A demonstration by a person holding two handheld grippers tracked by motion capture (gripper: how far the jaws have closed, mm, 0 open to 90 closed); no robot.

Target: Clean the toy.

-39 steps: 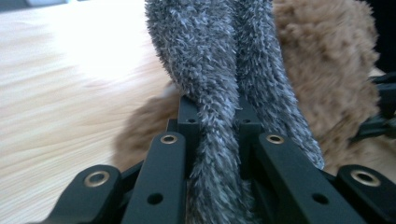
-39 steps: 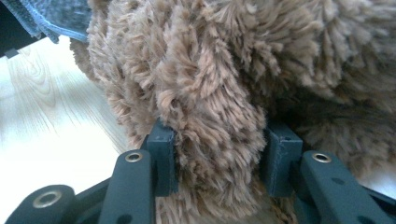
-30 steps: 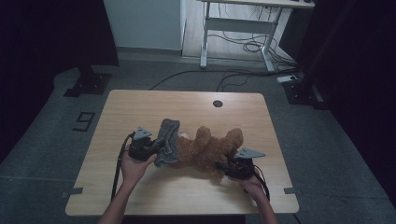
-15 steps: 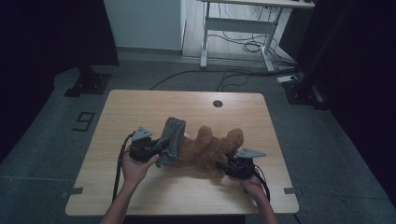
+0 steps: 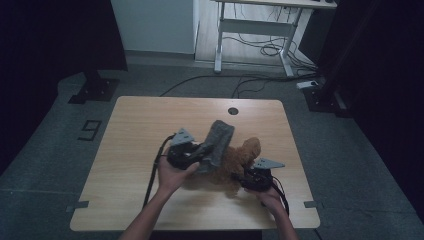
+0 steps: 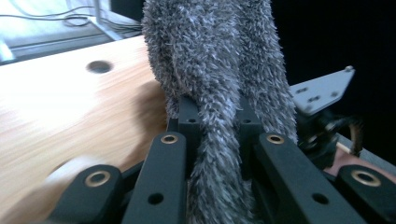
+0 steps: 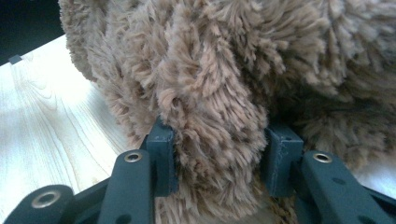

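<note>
A brown plush bear (image 5: 239, 162) lies on the wooden table (image 5: 140, 125) near its front edge. A grey fuzzy cloth (image 5: 218, 142) stands up over the bear's left side, lifted off the table. My left gripper (image 5: 200, 151) is shut on the cloth's lower end; in the left gripper view the grey cloth (image 6: 219, 84) rises between the two black jaws (image 6: 215, 123). My right gripper (image 5: 244, 179) is at the bear's right and shut on a thick tuft of the bear (image 7: 210, 93), which bulges between its jaws (image 7: 217, 156).
A round cable hole (image 5: 233, 111) sits at the table's far edge. Beyond the table stand a white desk frame (image 5: 250, 30) with cables on the floor and a dark stand base (image 5: 92, 90) at the left. The table's left half is bare wood.
My left gripper has moved right and up, pulling the grey cloth more upright over the bear. The right gripper and the bear have stayed put.
</note>
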